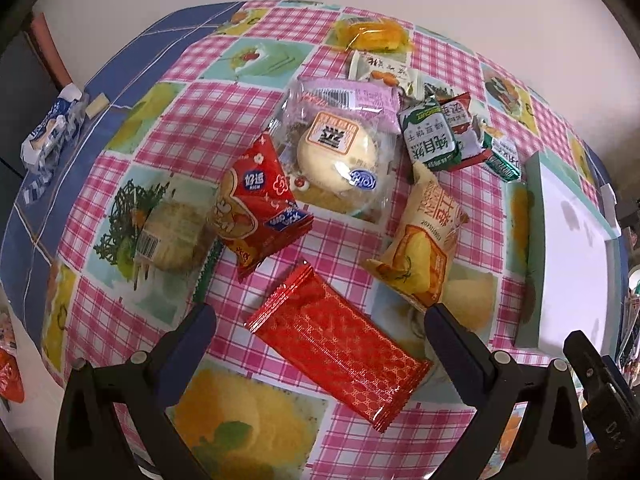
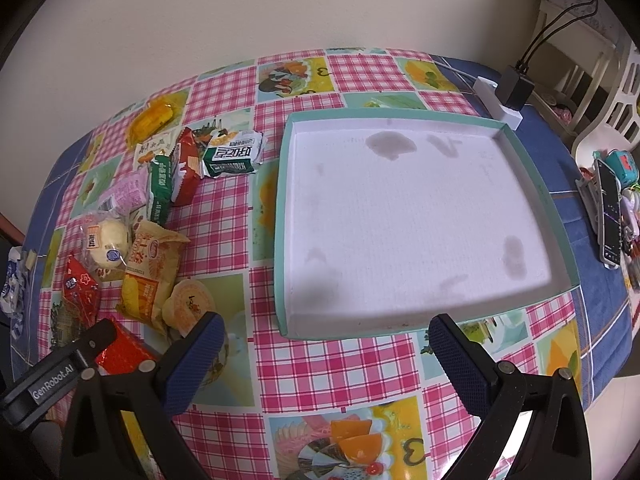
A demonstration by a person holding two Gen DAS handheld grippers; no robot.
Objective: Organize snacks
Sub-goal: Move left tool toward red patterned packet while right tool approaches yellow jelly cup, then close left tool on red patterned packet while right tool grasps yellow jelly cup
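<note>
Left gripper point(image 1: 320, 320) is spread wide and gripping nothing, its two dark fingers straddling the near end of a shiny red patterned wrapper point(image 1: 340, 354) that lies flat on the checked tablecloth point(image 1: 192, 140); can't really tell whether either pad actually touches the packet. Right gripper point(image 2: 326, 332) is just as wide apart and bare, hanging over the near edge of the teal-rimmed box point(image 2: 532, 178), which has only a white floor with a few greyish stains showing, no snacks in it. All the snacks sit in a loose pile on the cloth to the left of the box: a red triangular bag point(image 1: 256, 204) leaning over a clear-wrapped round bun point(image 1: 340, 152), a yellow cracker pack point(image 1: 424, 244) beside the bun, a couple of green-and-white packets point(image 1: 430, 140) behind that with a red-and-white one tucked among them, an orange-yellow cake point(image 1: 370, 34) furthest back, and a pale wrapped pastry point(image 1: 172, 238) off on the left side. A blue-and-white wrapper point(image 1: 50, 132) lies apart at the table's blue edge. On the far right beyond the box there's a white power strip point(image 2: 500, 100) with a black plug in it, and a phone point(image 2: 610, 216).
</note>
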